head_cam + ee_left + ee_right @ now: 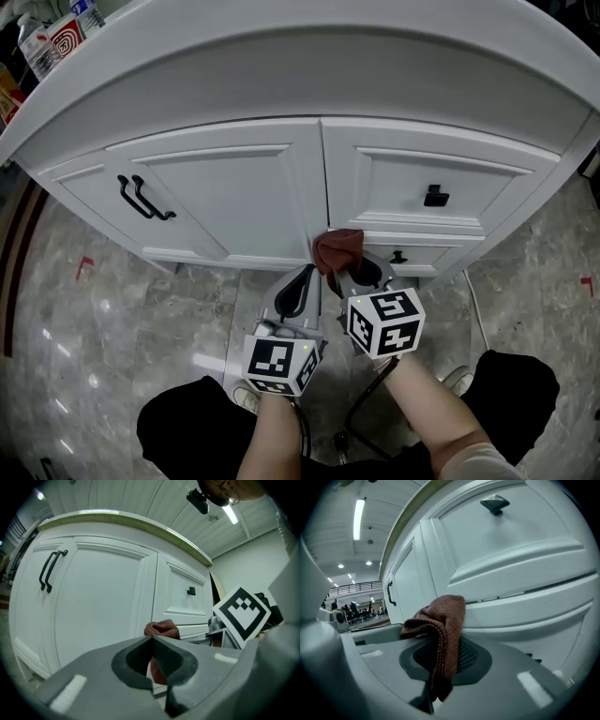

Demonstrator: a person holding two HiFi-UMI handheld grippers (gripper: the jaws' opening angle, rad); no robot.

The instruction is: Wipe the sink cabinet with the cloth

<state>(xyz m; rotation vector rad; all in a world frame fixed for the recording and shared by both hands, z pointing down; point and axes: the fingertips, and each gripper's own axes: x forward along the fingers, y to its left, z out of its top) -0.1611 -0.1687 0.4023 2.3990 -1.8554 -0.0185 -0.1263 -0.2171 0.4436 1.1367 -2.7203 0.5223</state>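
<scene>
The white sink cabinet point(234, 187) fills the head view, with a door on the left and drawers on the right. A reddish-brown cloth point(337, 247) is pinched in my right gripper point(349, 270), which is shut on it. The cloth point(443, 630) presses against the cabinet face near the lower drawer rail point(525, 606). My left gripper point(302, 287) hangs just left of the right one, shut with nothing between its jaws. From the left gripper view the cloth point(161, 629) shows beyond the closed jaws, in front of the cabinet point(103, 602).
Two black bar handles point(142, 199) sit on the left door and a black knob point(435, 196) on the upper drawer. A smaller knob point(398, 256) marks the lower drawer. Bottles and a box point(56, 37) stand on the counter's far left. The marble floor point(103, 319) spreads below.
</scene>
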